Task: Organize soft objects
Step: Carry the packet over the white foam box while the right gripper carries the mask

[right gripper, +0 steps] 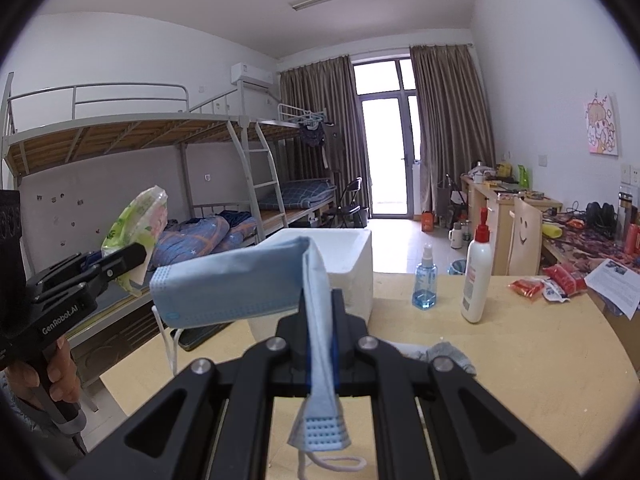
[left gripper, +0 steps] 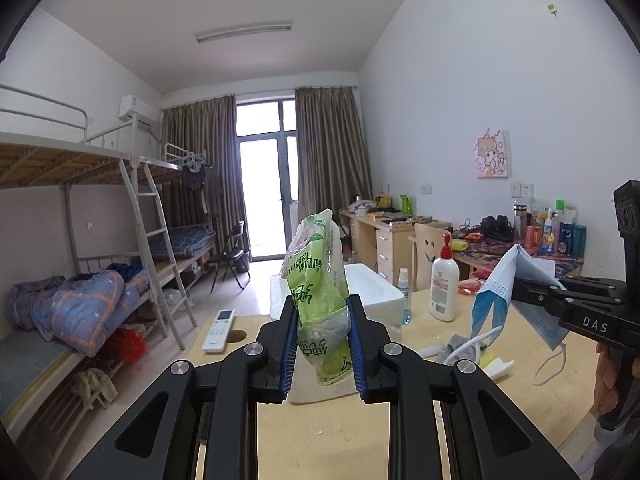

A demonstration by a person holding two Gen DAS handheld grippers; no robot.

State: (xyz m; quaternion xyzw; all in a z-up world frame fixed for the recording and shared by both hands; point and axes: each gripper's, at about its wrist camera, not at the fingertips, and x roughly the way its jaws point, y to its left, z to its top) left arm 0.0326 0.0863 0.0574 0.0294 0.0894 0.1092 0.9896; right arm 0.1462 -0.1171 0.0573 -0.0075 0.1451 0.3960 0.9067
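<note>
Left gripper [left gripper: 320, 336] pinching crinkly green plastic packet [left gripper: 316, 280], right gripper [right gripper: 320, 344] clamped on limp blue face mask [right gripper: 240, 284]; either may slip short of white foam box [right gripper: 340, 256] at 12 o'clock

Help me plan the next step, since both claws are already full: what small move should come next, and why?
Probably carry one item over the white foam box and release it there. The left claw is shut on the green plastic pack, the right claw on the blue face mask, both held above the table. The box looks like the nearest container, though its inside is hidden.
</note>
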